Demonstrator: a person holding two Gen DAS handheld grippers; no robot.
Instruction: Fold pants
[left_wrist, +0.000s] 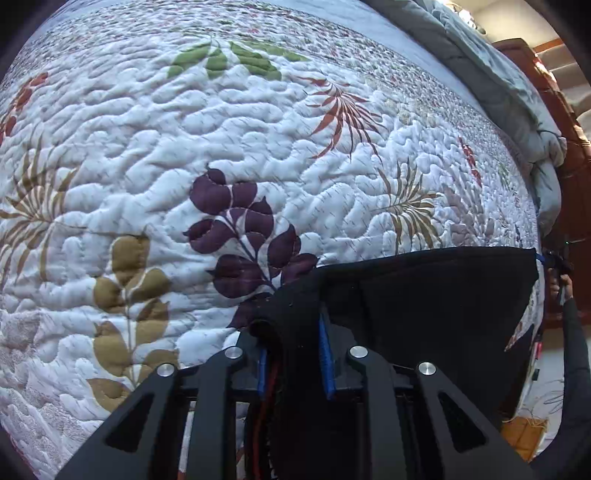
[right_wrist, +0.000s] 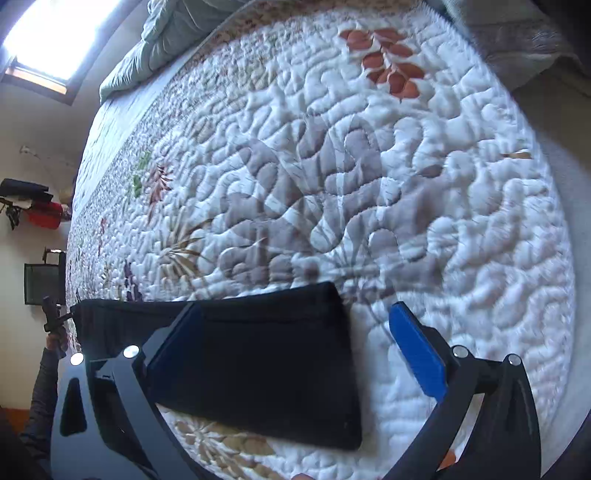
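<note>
Black pants (left_wrist: 424, 295) lie in a long folded band across the quilted bed. My left gripper (left_wrist: 291, 354) is shut on one end of them, with dark fabric bunched between its blue pads (left_wrist: 327, 358). In the right wrist view the other end of the pants (right_wrist: 258, 362) lies flat on the quilt. My right gripper (right_wrist: 295, 343) stands wide open over it. Its left finger (right_wrist: 173, 343) is above the cloth and its right blue pad (right_wrist: 417, 350) is over bare quilt. The pads do not press on the fabric. A sleeved hand (right_wrist: 51, 343) holds the left gripper at the far end.
The white quilt (left_wrist: 221, 129) with leaf prints covers the whole bed. A grey-green duvet (right_wrist: 166, 40) is rolled along the far side. A brown wooden piece (left_wrist: 569, 155) stands past the bed's edge. A bright window (right_wrist: 55, 33) and wall-hung items (right_wrist: 40, 210) show at the left.
</note>
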